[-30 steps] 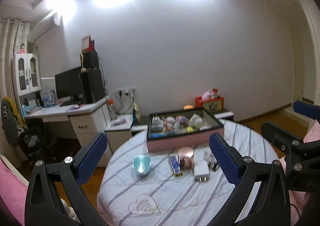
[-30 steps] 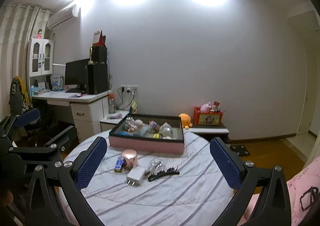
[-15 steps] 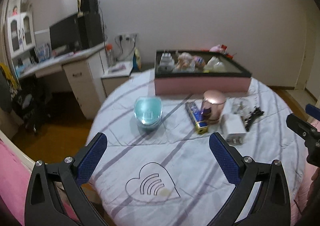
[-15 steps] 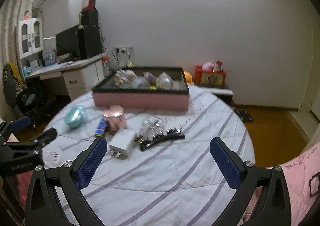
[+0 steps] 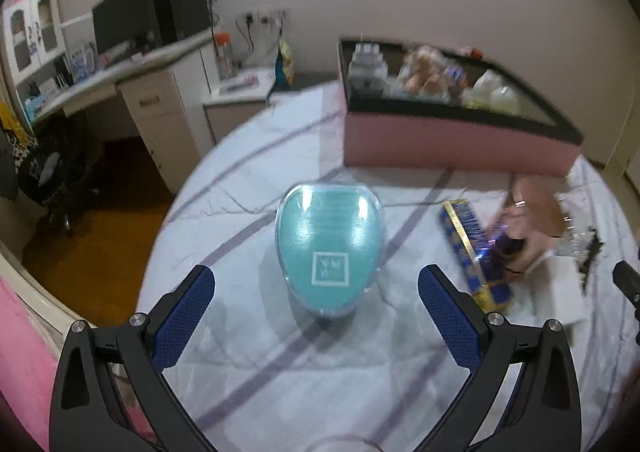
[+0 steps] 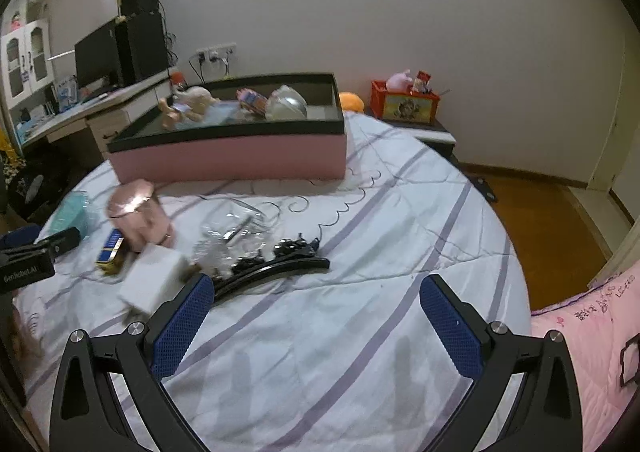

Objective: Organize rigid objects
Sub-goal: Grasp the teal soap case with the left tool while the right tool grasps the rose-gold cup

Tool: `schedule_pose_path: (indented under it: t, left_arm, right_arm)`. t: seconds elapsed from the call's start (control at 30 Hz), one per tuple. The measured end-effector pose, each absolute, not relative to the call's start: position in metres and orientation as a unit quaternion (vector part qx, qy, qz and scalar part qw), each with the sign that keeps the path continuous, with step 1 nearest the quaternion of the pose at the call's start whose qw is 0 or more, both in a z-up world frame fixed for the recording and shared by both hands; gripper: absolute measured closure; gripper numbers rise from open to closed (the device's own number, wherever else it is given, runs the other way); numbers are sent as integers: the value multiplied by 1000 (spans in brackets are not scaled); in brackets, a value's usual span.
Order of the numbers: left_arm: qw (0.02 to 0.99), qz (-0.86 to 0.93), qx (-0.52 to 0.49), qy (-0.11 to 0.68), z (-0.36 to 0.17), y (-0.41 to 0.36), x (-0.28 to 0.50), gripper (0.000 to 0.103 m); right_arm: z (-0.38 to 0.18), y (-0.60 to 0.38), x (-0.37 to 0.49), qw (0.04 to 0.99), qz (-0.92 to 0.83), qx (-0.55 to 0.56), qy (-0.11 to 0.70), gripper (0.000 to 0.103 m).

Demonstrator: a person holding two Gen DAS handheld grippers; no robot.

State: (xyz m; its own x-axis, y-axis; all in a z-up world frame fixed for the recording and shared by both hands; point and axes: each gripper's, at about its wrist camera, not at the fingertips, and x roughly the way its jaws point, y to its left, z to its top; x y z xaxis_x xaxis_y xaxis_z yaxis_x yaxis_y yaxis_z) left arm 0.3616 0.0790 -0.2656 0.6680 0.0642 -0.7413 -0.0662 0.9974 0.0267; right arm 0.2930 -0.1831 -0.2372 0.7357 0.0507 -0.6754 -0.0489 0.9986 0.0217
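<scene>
Both grippers have dropped closer to the bed since half a second ago. Lying on the striped bedspread (image 5: pixel 248 332), the teal egg-shaped case (image 5: pixel 329 248) is framed by the spread-apart left gripper (image 5: pixel 316 304); the right gripper (image 6: pixel 316 308), also released, hovers near the black hair clip (image 6: pixel 276 272), pink tray (image 6: pixel 228 156) beyond.
</scene>
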Motion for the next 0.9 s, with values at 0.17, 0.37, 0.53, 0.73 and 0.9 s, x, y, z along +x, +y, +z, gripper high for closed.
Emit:
schedule_pose_path:
  t: [0.17,0.37,0.53,0.73,0.9]
  left_arm:
    - [901,47,23,431,-272,78,384,4]
    - [907,10,18,422,-269,73,385,48]
    - [911,10,18,413,-261,76,374,48]
    - [916,4,30,401,-250,71,354,48]
    - [917,-1,30,398,-247,70,347,48]
  right_arm:
    - [-245,-188,310,920,23,8,392,0]
    - [-242,-185,320,919,26,4,394,0]
    - [-227,-166,321,926,58,10,372,0]
    - [-221,-118,330,925,107,-15,365,0]
    - [-220,-89,339,922,128,-19,364,0]
